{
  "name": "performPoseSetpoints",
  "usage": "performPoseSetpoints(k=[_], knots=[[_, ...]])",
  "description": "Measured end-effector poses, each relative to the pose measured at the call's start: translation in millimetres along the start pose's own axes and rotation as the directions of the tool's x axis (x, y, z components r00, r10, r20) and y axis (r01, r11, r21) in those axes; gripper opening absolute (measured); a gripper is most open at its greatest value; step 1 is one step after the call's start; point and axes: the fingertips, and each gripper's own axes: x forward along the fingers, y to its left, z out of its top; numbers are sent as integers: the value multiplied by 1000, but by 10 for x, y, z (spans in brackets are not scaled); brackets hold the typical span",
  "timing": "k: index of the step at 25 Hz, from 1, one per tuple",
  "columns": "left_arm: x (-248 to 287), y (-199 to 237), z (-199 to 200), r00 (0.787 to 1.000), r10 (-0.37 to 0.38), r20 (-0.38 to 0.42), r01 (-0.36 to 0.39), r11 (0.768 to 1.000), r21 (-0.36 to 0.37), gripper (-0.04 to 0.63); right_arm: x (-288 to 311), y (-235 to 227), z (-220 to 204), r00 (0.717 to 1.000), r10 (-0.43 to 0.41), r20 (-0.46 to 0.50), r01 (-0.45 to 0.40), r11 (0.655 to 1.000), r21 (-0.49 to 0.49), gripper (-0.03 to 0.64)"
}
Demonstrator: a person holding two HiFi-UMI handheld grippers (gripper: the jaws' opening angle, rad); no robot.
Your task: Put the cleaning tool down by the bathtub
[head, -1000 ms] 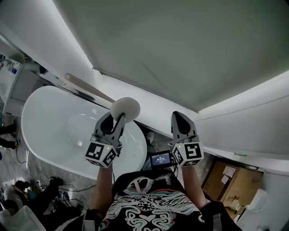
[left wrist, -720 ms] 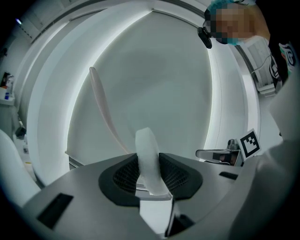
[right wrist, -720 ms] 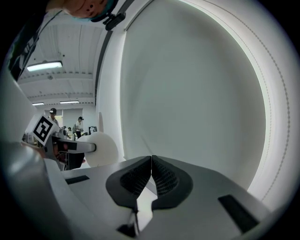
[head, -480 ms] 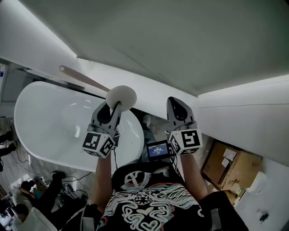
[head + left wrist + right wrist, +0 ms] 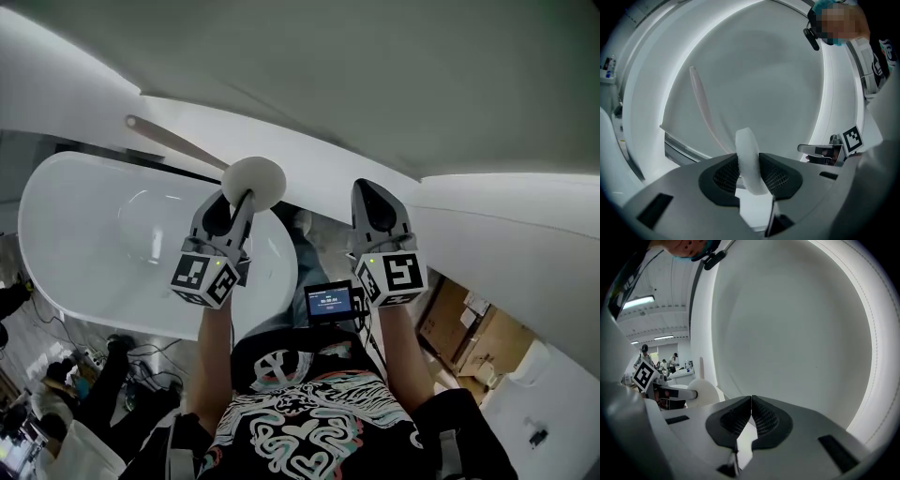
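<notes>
While the left gripper point(image 5: 232, 208) clamps the cleaning tool point(image 5: 254, 181) above the bathtub point(image 5: 56, 281) — right gripper point(image 5: 376, 201) closed, empty — it needs lowering beside its right end.

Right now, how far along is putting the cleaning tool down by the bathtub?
Done: the cleaning tool is already picked up. In hand: the left hand-held gripper clamps its white round head, up near the bathtub; the right hand-held gripper is shut and empty. Left: lower it beside the bathtub and let go.
</notes>
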Motion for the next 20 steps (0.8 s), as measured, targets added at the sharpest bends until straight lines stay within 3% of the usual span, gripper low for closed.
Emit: performPoseSetpoints(k=[20], knots=[[527, 310, -900, 994, 32, -108, -46, 991, -126, 132, 550, -248, -831, 992, 46, -117, -44, 999, 21, 26]])
